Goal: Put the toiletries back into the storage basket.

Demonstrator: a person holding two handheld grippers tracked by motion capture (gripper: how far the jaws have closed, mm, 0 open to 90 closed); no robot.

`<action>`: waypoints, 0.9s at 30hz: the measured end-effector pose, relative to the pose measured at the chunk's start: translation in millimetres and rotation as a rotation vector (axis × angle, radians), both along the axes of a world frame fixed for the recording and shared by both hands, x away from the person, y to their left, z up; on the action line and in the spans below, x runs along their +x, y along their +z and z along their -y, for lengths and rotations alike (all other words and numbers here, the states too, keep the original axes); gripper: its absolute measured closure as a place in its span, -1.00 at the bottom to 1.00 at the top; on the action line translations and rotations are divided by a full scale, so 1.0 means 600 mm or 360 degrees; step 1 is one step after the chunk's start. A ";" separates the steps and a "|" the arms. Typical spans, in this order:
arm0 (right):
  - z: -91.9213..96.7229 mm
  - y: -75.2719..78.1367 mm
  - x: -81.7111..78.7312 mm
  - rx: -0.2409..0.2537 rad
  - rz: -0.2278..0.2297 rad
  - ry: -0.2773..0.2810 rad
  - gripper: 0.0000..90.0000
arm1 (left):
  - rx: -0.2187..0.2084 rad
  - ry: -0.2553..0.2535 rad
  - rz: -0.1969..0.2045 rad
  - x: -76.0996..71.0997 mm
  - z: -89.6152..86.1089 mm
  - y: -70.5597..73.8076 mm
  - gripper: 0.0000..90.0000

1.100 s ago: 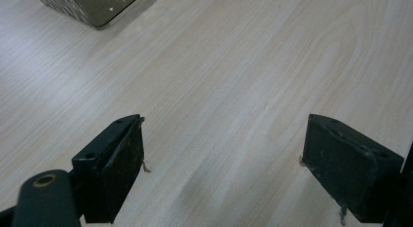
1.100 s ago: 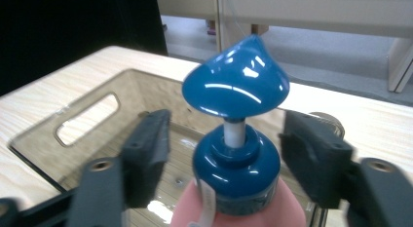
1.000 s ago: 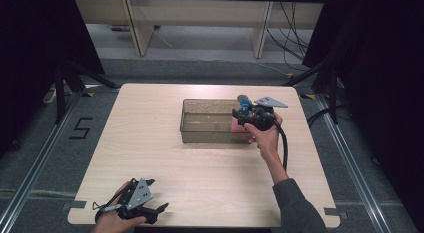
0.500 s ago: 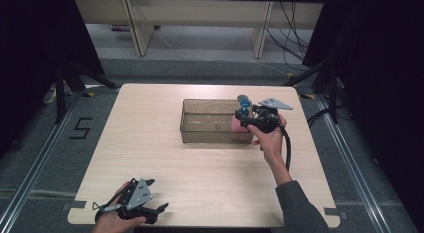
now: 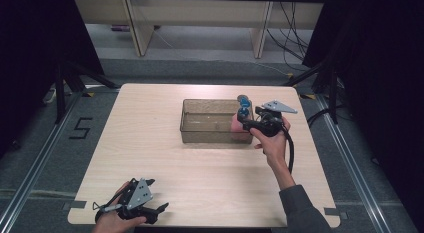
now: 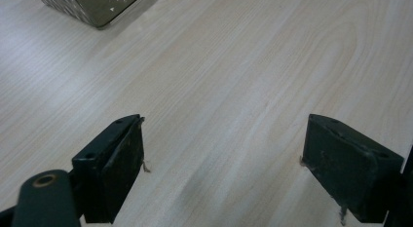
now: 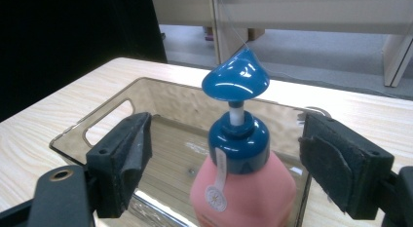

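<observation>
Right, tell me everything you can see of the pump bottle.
The pump bottle has a pink body with a small round sticker hanging from a tag, a blue collar and a glossy blue pump head on a white stem. It looks like plastic. It stands upright inside the clear bin, at its right end in the high view. The right gripper has its jaws apart on either side, not touching it.

Pump bottle (image 5: 242,124) in bin (image 5: 200,134), right end; bin on table (image 5: 150,158).
</observation>
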State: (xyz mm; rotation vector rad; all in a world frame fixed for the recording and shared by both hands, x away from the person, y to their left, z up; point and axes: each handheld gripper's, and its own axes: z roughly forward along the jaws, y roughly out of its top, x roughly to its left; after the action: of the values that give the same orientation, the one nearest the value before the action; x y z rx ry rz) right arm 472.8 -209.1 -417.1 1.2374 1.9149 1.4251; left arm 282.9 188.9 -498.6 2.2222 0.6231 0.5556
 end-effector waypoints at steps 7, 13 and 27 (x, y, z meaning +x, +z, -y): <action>-0.003 0.005 -0.011 0.0006 -0.0009 -0.0005 -0.55 | 0.0000 0.0001 0.0000 0.001 0.000 0.000 -0.67; -0.005 0.007 -0.020 0.0018 -0.0024 -0.0001 -0.55 | -0.0002 0.0001 -0.0001 0.001 0.000 0.000 -0.67; -0.003 0.009 -0.031 -0.0004 0.0010 0.0030 -0.54 | -0.0014 0.0001 -0.0004 0.000 -0.001 0.001 -0.67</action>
State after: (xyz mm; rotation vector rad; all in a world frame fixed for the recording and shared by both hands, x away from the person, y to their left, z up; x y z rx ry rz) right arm 454.0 -207.3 -411.4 1.2155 1.9284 1.4342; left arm 283.2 189.3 -497.9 2.2148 0.6263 0.5490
